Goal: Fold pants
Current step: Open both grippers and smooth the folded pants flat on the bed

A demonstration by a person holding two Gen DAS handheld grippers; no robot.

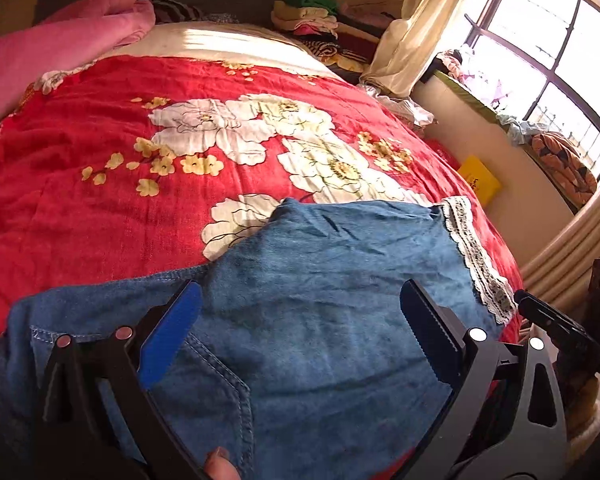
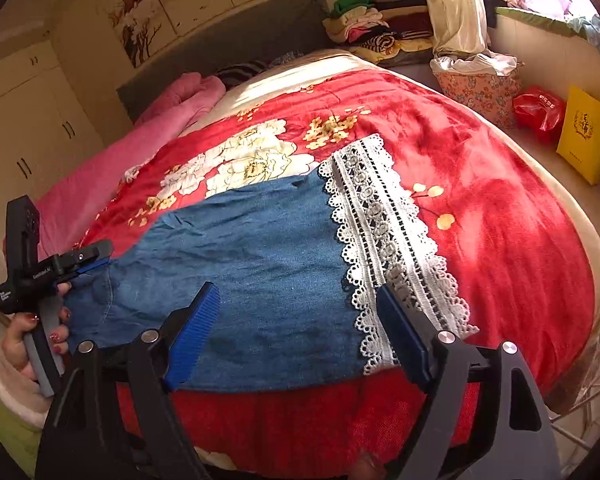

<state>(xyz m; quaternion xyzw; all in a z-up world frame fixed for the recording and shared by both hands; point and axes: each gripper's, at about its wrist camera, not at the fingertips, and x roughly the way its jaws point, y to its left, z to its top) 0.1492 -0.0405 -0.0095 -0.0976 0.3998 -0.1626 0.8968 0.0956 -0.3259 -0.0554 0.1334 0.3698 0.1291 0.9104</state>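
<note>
Both my grippers, left gripper point(image 1: 300, 304) and right gripper point(image 2: 300, 312), gape with nothing clamped above the pants point(image 2: 240, 248) lying flat on the bedspread point(image 2: 500, 216), lace hem point(image 2: 384, 232) pointing right.

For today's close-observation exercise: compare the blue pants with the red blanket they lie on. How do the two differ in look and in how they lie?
The blue pants are plain denim, while the red blanket carries white and yellow flowers. The pants end in a white lace trim; no such trim shows on the blanket. The pants cover only the near part of the bed, while the blanket spreads across most of it. Both lie flat and slightly wrinkled.
</note>
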